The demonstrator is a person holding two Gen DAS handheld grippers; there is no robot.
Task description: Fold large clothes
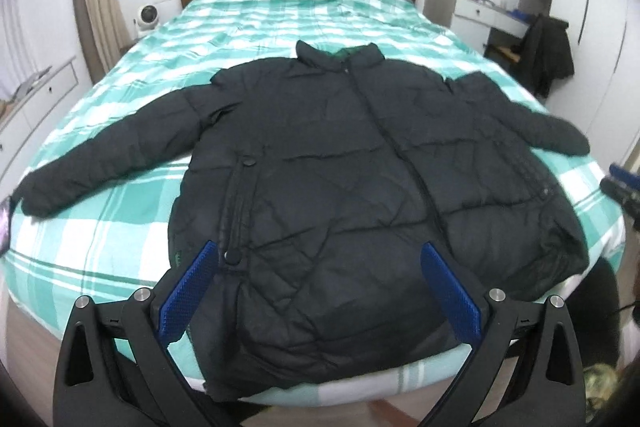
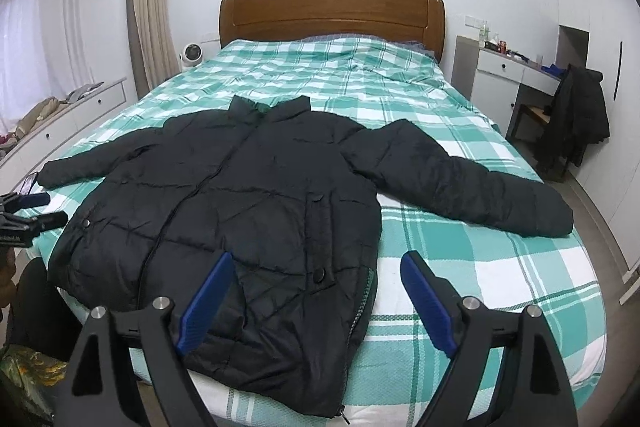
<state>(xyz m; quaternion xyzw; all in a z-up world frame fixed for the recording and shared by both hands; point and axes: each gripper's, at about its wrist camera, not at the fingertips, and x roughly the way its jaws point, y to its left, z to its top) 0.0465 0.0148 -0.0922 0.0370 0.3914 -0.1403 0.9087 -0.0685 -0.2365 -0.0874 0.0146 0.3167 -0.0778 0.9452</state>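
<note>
A large black puffer jacket lies flat, front up and zipped, on a bed with a green and white checked cover. Both sleeves are spread out to the sides. Its hem hangs at the bed's near edge. My left gripper is open and empty, held above the jacket's lower hem. In the right wrist view the jacket lies left of centre, and my right gripper is open and empty above its lower right side and the bed cover. The left gripper also shows at the left edge there.
A wooden headboard stands at the far end. A white desk and a chair draped with dark clothing stand on the right. A low white cabinet, curtains and a small fan are on the left.
</note>
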